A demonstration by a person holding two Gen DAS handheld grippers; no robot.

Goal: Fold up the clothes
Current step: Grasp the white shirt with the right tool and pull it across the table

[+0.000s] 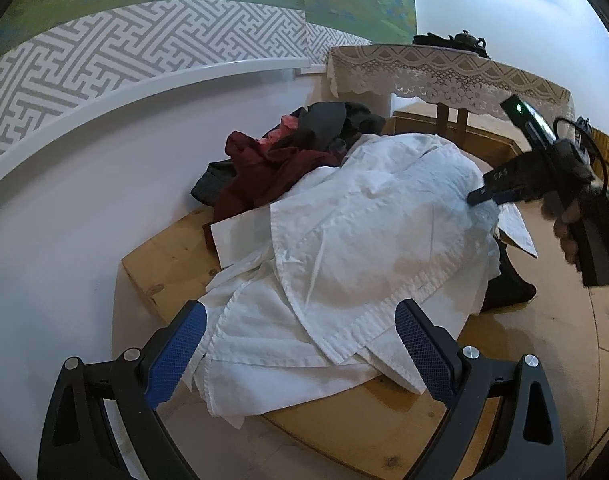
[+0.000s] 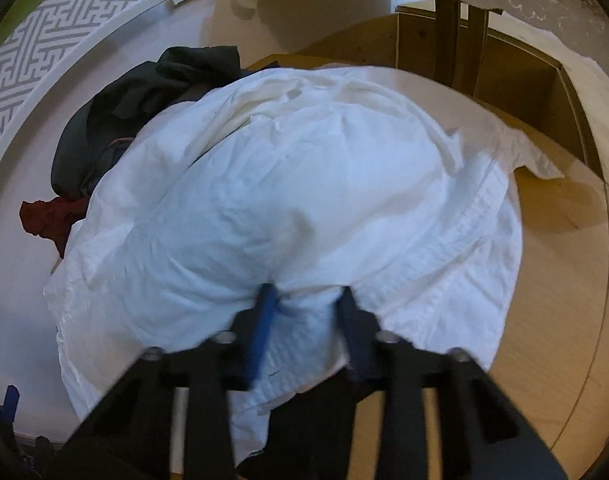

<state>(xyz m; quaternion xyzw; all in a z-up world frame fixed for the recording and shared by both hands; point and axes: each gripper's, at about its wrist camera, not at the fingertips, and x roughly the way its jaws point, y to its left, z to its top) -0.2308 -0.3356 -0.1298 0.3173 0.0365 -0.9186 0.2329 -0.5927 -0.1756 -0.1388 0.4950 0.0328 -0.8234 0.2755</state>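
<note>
**White garment gripped, folding barely begun**

The white garment [image 1: 368,236] lies heaped and rumpled across the wooden tabletop [image 1: 552,320], one hem turned over near the front edge and a sleeve or corner trailing off to the far side. No clean fold shows in it yet. Behind it, against the wall, a pile of dark and red clothes [image 1: 280,156] waits unsorted, so most of the work looks still ahead.

The right tongs [image 2: 306,294] have drawn in narrow and pinch a bunched ridge of the white cloth between their tips; in the left wrist view they reach the garment's far side. The left tongs [image 1: 300,320] stand wide, with nothing between them, hovering just over the near hem.

Judging by this, the first fold is only being set up: one side is caught, the other is not yet taken.
</note>
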